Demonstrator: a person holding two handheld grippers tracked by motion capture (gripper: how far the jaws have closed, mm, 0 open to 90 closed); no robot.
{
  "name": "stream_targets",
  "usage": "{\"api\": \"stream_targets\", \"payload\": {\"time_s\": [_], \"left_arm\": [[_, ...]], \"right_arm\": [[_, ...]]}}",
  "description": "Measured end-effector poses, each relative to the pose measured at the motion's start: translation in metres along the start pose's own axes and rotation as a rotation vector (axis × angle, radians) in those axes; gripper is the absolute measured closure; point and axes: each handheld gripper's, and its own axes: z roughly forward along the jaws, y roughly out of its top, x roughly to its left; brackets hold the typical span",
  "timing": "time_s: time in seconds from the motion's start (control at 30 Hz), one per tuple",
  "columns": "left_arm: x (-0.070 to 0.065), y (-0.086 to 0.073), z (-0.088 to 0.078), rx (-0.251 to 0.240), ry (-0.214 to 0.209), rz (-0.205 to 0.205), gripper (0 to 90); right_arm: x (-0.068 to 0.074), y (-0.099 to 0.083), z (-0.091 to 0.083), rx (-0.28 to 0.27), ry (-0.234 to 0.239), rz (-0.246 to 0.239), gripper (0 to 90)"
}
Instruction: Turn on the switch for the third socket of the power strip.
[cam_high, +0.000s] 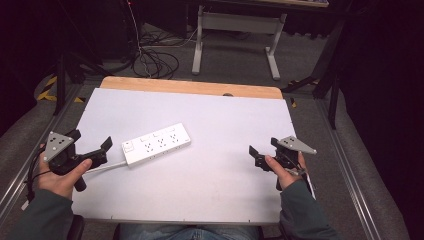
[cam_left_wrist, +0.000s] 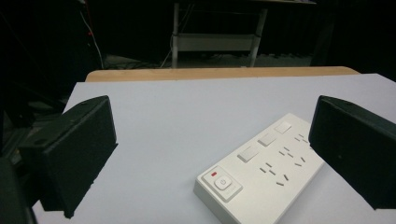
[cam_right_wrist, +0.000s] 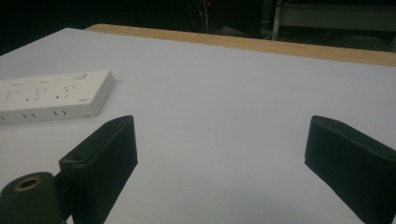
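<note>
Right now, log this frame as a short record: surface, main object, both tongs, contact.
surface: white table top with a wooden far edge
main object: white power strip, lying flat and slanted, switch end toward the left tongs
left tongs: open, nothing between the jaws, near the strip's switch end
right tongs: open, empty, over bare table
contact: none visible

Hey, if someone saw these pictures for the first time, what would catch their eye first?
Most likely the white power strip, lying at an angle on the left half of the pale table, its cord running toward the left gripper. That gripper sits open just short of the strip's switch end. The right gripper is open too, over bare table at the right.
</note>
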Motion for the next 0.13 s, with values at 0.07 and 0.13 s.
{"api": "stream_targets", "payload": {"time_s": [0.07,0.13], "left_arm": [[-0.0001,0.0,0.0001,0.002,-0.007,0.002,1.3],[-0.0003,-0.0003,0.0007,0.004,-0.008,0.004,1.3]], "right_arm": [[-0.0002,0.0,0.0001,0.0,0.0,-0.001,9.8],[-0.0004,-0.0001,0.0,0.003,-0.001,-0.003,9.8]]}}
